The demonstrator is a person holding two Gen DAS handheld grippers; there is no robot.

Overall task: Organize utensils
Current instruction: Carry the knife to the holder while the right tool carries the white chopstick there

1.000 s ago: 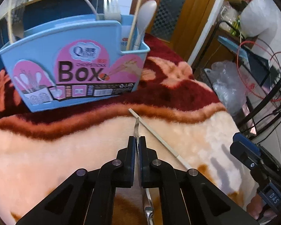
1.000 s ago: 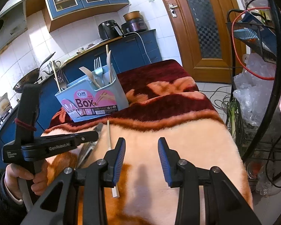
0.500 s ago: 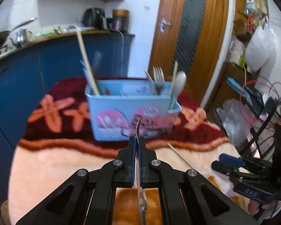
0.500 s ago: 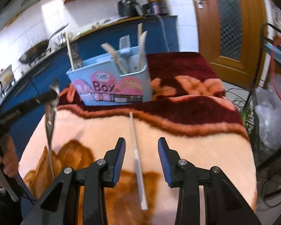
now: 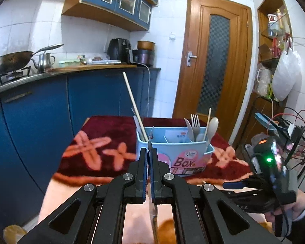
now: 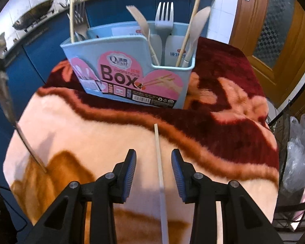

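A kitchen with blue base cabinets (image 5: 36, 109) and a wooden door (image 5: 213, 65) at the far side frames a table covered by a plush blanket (image 6: 116, 134), cream on the near part and dark red with floral shapes farther off. On the dark red part stands a light blue utensil box (image 6: 130, 65) with a pink "Box" label. Its right compartment holds a pale fork (image 6: 163, 18), a wooden spoon (image 6: 195, 30), a second wooden utensil and a thin stick; its far left compartment holds a tall chopstick (image 5: 134, 103) and what looks like a metal fork, though the rim hides most of it. The left gripper (image 5: 149, 158) is raised above the blanket with its jaws pressed together on a slim metal utensil (image 5: 151, 183), seen edge-on, so its kind is hard to tell; the tip pokes out past the fingertips, in line with the left end of the box. The right gripper (image 6: 154, 172) sits low over the cream area with its jaws parted wide, and a pale chopstick (image 6: 159, 166) lies flat on the blanket between the blue pads (image 6: 130, 174), pointing toward the box and touching neither pad. Another pale stick (image 6: 219, 221) lies near the right finger at the near edge.
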